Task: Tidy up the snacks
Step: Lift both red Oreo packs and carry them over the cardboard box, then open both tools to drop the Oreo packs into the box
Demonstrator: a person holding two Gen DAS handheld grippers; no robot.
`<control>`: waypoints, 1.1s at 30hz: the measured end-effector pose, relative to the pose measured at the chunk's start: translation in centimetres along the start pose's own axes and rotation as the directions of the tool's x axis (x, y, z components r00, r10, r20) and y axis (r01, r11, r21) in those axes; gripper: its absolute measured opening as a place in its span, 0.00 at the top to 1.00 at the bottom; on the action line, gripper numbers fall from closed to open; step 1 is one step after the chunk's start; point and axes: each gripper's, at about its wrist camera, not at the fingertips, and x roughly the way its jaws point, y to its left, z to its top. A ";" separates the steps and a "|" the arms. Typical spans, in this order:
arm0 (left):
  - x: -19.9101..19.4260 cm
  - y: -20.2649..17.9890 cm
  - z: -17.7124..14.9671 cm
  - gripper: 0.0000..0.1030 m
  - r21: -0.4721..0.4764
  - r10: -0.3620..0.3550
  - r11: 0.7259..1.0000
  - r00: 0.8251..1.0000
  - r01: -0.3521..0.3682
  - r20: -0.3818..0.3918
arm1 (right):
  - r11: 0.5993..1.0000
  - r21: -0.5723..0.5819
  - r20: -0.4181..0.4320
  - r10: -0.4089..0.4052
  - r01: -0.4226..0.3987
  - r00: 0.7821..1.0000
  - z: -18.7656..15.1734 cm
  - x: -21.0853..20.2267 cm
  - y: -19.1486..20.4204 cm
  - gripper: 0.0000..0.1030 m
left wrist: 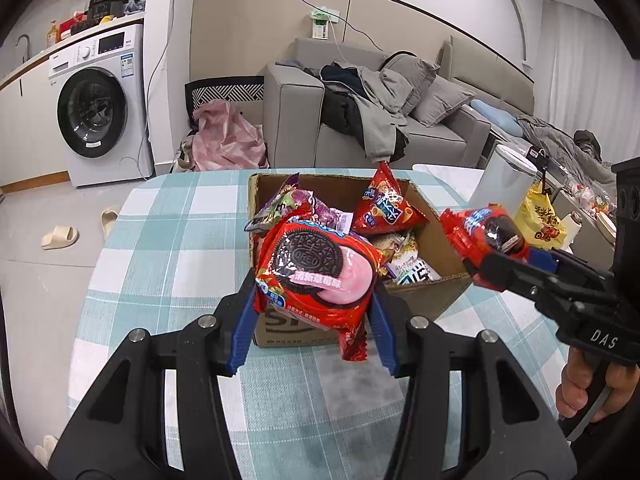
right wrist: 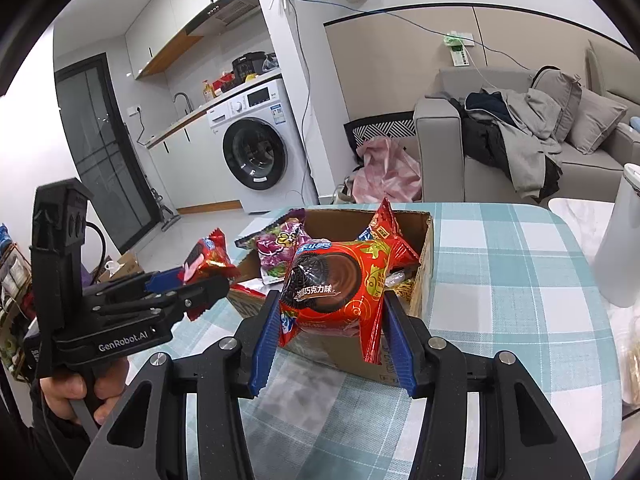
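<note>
My left gripper [left wrist: 314, 300] is shut on a red strawberry Oreo pack [left wrist: 316, 272] and holds it above the near edge of the cardboard box [left wrist: 428, 296]. My right gripper [right wrist: 332, 312] is shut on a red chocolate Oreo pack [right wrist: 336, 284], also just above the box [right wrist: 426, 248]. The box holds several snack bags, among them a red triangular bag [left wrist: 386, 204] and a purple bag [left wrist: 296, 200]. In the left wrist view the right gripper [left wrist: 486, 258] shows with its pack [left wrist: 484, 232] at the box's right side. In the right wrist view the left gripper [right wrist: 200, 280] shows left of the box.
The box stands on a table with a teal checked cloth [left wrist: 168, 240]. A white cylinder bin [left wrist: 504, 180] and a yellow snack bag [left wrist: 540, 220] stand to the right. A grey sofa [left wrist: 360, 120] and a washing machine [left wrist: 100, 108] are behind the table.
</note>
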 end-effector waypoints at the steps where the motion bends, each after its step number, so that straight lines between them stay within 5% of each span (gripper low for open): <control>1: 0.2 0.0 0.1 0.54 -0.001 0.000 1.000 1.000 0.000 0.001 | 1.000 0.001 -0.001 -0.002 0.002 1.000 0.1 0.1 -0.2 0.52; 33: 7.2 -1.8 1.6 0.54 0.050 0.014 0.999 0.999 -0.012 -0.036 | 0.998 0.049 -0.058 -0.045 0.048 0.997 0.8 5.6 -1.3 0.51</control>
